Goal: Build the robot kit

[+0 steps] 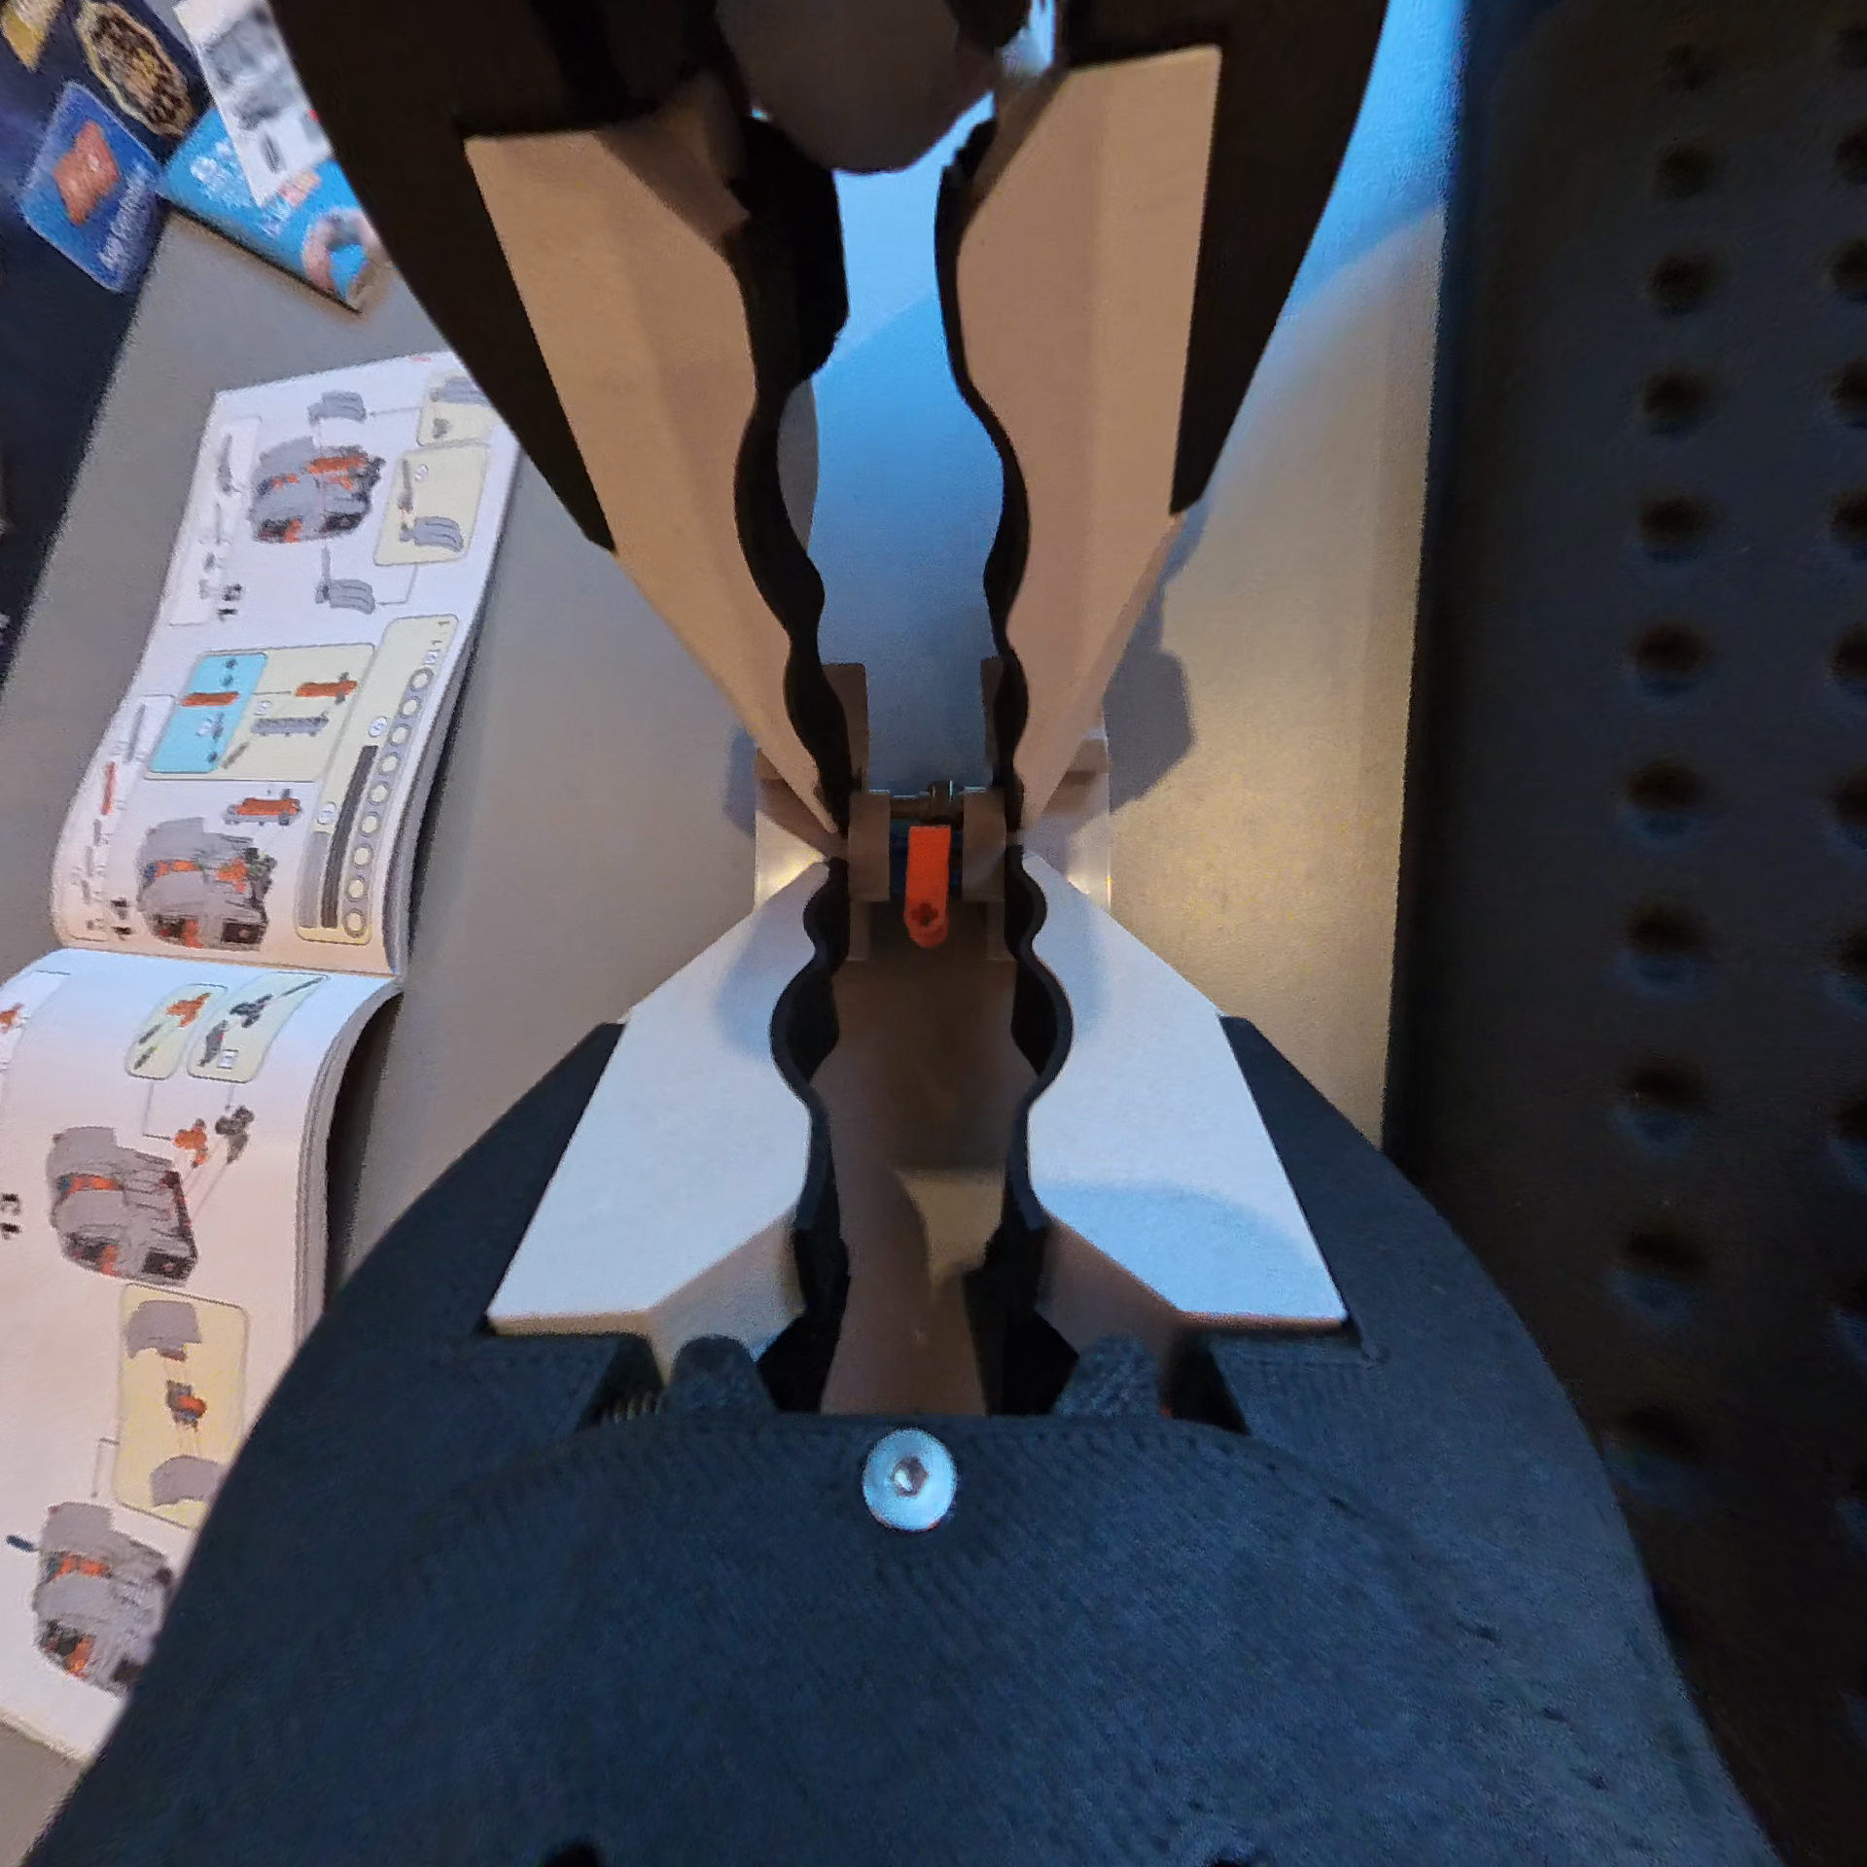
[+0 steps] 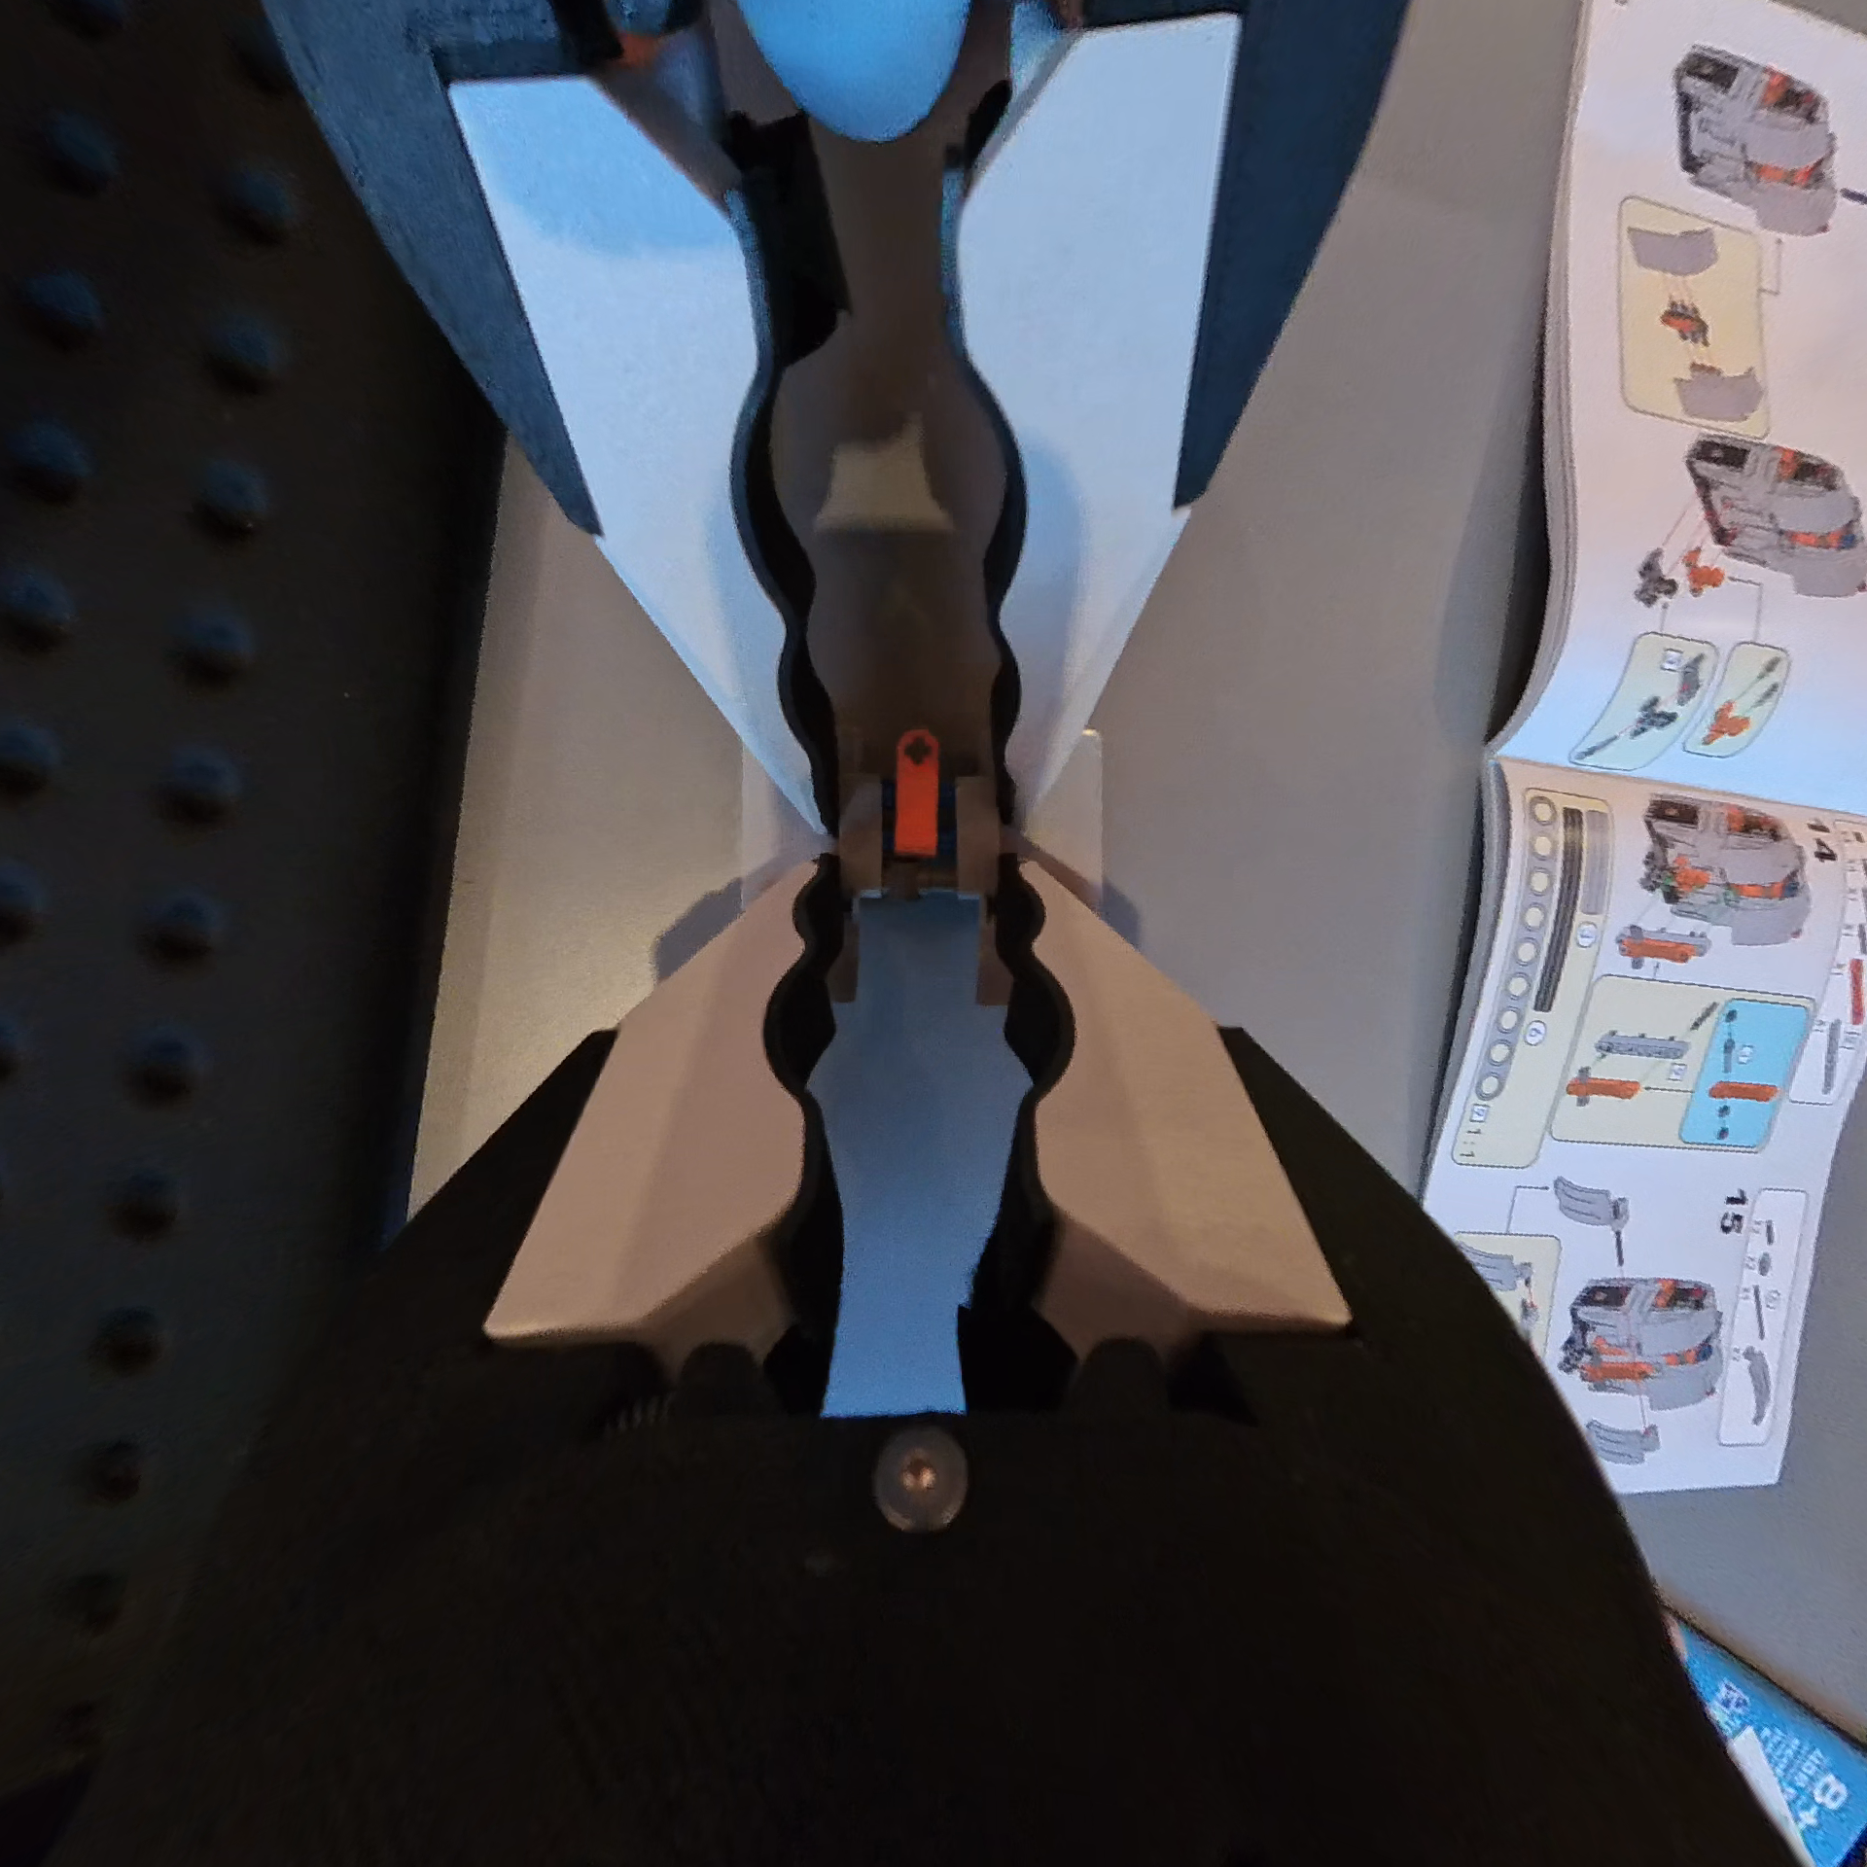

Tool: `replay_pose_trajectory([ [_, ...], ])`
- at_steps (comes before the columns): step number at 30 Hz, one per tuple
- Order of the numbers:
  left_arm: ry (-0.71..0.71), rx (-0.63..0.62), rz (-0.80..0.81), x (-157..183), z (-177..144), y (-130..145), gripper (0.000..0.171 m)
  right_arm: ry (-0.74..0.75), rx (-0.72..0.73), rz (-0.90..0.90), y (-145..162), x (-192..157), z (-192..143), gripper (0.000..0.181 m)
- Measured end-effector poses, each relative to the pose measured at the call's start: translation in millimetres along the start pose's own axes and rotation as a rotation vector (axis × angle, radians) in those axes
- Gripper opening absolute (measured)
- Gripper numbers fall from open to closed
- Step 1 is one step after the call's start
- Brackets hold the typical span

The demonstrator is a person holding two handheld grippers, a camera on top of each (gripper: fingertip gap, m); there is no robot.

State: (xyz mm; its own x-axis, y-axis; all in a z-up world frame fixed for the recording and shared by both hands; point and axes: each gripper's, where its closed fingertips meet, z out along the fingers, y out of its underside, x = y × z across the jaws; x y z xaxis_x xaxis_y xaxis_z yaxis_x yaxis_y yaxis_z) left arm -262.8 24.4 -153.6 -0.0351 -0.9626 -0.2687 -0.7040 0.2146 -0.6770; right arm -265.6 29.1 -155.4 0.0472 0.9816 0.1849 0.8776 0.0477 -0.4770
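My two grippers meet tip to tip over the grey table (image 1: 606,707). Between the tips sits a small grey brick assembly (image 1: 874,859) with an orange beam (image 1: 924,879) in its middle. My left gripper (image 1: 921,869) comes in from the bottom of the left wrist view, its jaws closed against the assembly's grey sides. The right gripper (image 1: 921,803) comes from the top and clamps the same assembly. In the right wrist view my right gripper (image 2: 917,871) is at the bottom and the left gripper (image 2: 917,820) at the top, with the orange beam (image 2: 917,798) between them.
An open instruction booklet (image 1: 263,707) lies beside the grippers; it also shows in the right wrist view (image 2: 1667,909). A black perforated panel (image 1: 1667,808) (image 2: 152,707) stands on the other side. Blue boxes (image 1: 101,172) (image 2: 1798,1768) lie beyond the booklet. A white flat piece (image 1: 1076,839) lies under the tips. Left and right tips are no more than a few centimetres apart.
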Motion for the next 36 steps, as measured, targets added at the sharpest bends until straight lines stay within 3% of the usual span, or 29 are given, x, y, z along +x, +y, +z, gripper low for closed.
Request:
replay_pose_trajectory([
  [7,0.100,0.034,-0.122,2.7,1.8,4.1,0.029,-0.113,0.070,0.095,-0.1,-3.6,5.4,0.031],
  [11,0.126,0.098,-0.102,2.6,1.7,3.5,0.029,-0.166,0.136,0.098,-0.9,-8.1,4.5,0.040],
  [17,0.154,0.109,-0.105,3.2,2.1,3.4,0.029,-0.135,0.145,0.079,-1.8,-4.2,5.9,0.031],
  [20,0.157,0.107,-0.118,1.5,3.4,3.0,0.038,-0.157,0.172,0.102,-3.1,-5.0,6.4,0.031],
  [36,0.165,0.097,-0.122,7.1,1.2,4.0,0.030,-0.128,0.217,0.087,-5.4,-7.4,6.1,0.030],
])
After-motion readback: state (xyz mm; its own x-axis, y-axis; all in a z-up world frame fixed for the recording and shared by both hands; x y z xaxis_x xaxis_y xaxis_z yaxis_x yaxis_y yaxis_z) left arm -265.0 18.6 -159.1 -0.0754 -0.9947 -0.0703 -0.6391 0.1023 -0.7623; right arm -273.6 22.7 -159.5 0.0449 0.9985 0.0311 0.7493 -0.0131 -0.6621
